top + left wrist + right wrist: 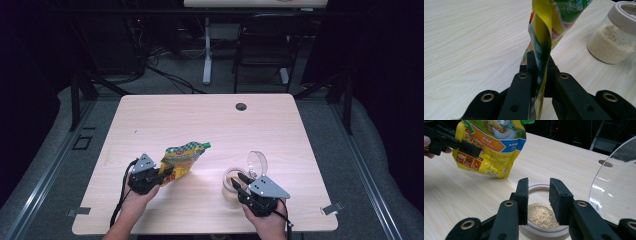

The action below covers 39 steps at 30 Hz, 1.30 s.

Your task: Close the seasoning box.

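With your left gripper (537, 75) clamped on the yellow-green foil pouch (546, 27) and your right gripper (538, 202) gripping the rim of the open glass jar of beige granules (541, 216), tip the pouch's green spout over the mouth slowly.

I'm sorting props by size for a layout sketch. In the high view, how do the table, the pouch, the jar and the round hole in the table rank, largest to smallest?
1. Table
2. Pouch
3. Jar, its open clear lid included; without the lid it looks clearly smaller than the pouch
4. Hole

Dark room, black chair (265, 42) behind wooden table (210, 120)
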Motion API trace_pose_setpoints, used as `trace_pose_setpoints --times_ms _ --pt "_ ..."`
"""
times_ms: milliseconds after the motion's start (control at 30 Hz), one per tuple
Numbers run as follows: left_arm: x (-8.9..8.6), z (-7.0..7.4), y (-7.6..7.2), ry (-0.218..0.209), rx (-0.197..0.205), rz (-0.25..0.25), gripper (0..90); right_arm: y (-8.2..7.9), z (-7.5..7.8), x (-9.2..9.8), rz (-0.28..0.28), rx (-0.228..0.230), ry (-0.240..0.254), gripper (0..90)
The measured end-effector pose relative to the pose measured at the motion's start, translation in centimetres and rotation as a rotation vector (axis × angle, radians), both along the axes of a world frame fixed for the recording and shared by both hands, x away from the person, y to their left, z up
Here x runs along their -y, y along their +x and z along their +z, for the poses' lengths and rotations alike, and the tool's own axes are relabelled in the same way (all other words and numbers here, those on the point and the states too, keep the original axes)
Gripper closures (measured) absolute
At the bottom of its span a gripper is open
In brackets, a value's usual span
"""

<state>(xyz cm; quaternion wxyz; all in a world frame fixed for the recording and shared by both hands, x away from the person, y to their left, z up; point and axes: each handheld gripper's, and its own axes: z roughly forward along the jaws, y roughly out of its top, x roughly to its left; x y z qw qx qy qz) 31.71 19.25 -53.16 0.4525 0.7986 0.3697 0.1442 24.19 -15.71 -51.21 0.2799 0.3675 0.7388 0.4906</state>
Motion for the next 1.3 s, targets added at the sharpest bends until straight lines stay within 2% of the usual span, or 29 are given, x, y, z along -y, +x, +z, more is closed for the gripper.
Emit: trace_pose_setpoints --times_ms 167,300,433,633,1000,1033,1133,1300 --pt "-0.2 -0.1 -0.1 0.008 -0.009 -0.001 87.3 0.0 0.0 0.0 0.002 -0.001 -0.003 69.3" --pt "-0.4 -0.2 -0.1 -0.01 -0.028 0.008 87.2 0.0 0.0 0.0 0.002 0.001 0.006 69.3" --pt "-0.7 -0.3 0.0 -0.009 -0.043 0.004 87.0 0.0 0.1 0.0 0.004 0.001 0.005 69.3" --pt "-1.4 -1.0 -0.3 -0.006 -0.061 0.004 86.7 0.1 0.0 0.0 0.003 -0.002 0.001 69.2" --pt "-3.0 -2.4 -0.2 -0.123 -0.099 0.031 84.8 0.2 -0.1 -0.2 0.01 -0.007 -0.003 69.2" --pt "-3.2 -2.6 -0.2 -0.139 -0.112 0.034 84.4 0.2 -0.1 -0.2 0.009 -0.007 0.0 69.2" --pt "-3.5 -2.8 -0.2 -0.134 -0.124 0.036 83.1 0.2 -0.1 -0.1 0.01 -0.006 -0.001 69.2" --pt "-3.9 -3.0 -0.3 -0.151 -0.133 0.05 80.6 0.3 -0.1 -0.2 0.015 -0.01 0.004 69.1"
